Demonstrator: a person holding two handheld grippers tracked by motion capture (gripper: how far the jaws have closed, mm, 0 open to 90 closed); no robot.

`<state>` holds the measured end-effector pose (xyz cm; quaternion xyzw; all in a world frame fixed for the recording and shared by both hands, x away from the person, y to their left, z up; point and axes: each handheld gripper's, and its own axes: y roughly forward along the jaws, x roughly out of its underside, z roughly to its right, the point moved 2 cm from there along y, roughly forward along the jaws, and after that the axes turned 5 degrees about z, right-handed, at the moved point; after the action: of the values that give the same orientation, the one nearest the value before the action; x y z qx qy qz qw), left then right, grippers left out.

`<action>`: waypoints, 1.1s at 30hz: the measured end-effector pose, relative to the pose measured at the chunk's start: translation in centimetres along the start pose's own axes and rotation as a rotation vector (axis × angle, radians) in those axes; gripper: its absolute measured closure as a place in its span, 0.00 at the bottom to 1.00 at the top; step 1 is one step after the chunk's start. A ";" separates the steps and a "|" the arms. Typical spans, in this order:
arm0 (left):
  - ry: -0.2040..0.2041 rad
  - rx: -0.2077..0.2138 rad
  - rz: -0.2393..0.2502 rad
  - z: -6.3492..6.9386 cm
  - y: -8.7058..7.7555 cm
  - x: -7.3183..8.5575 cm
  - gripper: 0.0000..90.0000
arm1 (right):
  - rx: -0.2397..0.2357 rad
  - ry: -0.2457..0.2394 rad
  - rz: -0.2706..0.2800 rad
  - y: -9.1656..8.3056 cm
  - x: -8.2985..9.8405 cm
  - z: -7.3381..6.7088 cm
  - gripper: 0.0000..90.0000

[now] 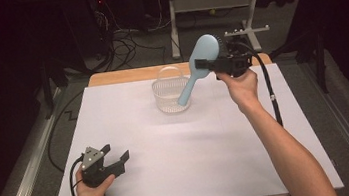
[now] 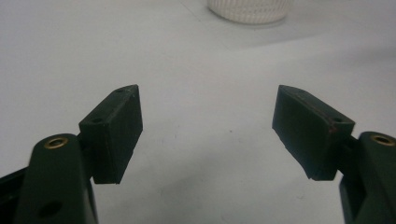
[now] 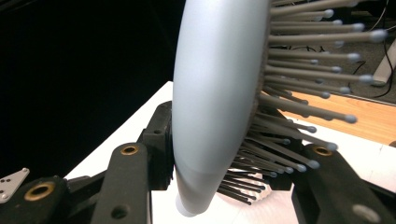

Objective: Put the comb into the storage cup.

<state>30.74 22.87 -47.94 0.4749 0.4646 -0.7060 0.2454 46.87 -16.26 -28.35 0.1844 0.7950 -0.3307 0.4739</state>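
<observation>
A light blue hairbrush (image 1: 204, 50) hangs tilted above the table, its handle end pointing down into a clear plastic basket (image 1: 161, 98) at the far middle. My right gripper (image 1: 202, 66) is shut on the brush where the head meets the handle. In the right gripper view the brush (image 3: 215, 93) stands between the jaws, smooth back to the left and bristles to the right, with the right gripper (image 3: 233, 161) clamped on it. My left gripper (image 1: 115, 152) rests at the near left of the white table, open with nothing in it. The left gripper (image 2: 210, 126) faces the basket (image 2: 247, 9) across bare table.
The white tabletop (image 1: 179, 153) has a wooden strip (image 1: 124, 76) along its far edge. Behind it lie floor cables (image 1: 125, 43) and a white metal stand (image 1: 211, 3). A black cable (image 1: 270, 91) trails from the right gripper over the table's right side.
</observation>
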 end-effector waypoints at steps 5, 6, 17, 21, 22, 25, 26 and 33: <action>0.015 0.008 -0.007 0.3 0.2 0.0 0.29 | -0.003 -0.012 0.000 0.4 -0.6 -0.5 0.61; 0.026 0.011 -0.014 0.5 0.3 -0.1 0.29 | -0.007 -0.013 0.003 0.4 -0.7 -0.6 0.61; 0.013 0.007 -0.007 0.4 0.1 -0.1 0.29 | 0.023 -0.011 0.010 0.6 -1.6 -0.3 0.61; 0.008 0.012 -0.006 0.4 0.1 -0.1 0.28 | 0.042 -0.010 0.008 1.1 -1.9 -0.1 0.61; 0.001 0.011 -0.003 0.3 0.1 -0.1 0.29 | 0.043 -0.004 0.011 1.1 -1.9 -0.1 0.61; -0.010 -0.001 0.006 0.0 -0.1 -0.1 0.29 | 0.034 0.012 0.031 1.2 -2.0 0.0 0.61; -0.011 -0.005 0.011 0.0 -0.1 -0.1 0.29 | 0.037 0.011 0.032 1.2 -2.0 0.0 0.61; -0.004 -0.009 0.007 0.0 0.0 -0.1 0.29 | 0.065 0.010 0.025 1.8 -2.0 0.5 0.61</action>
<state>30.81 22.89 -47.82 0.4741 0.4656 -0.7039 0.2510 49.27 -15.28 -27.46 0.2111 0.7840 -0.3495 0.4675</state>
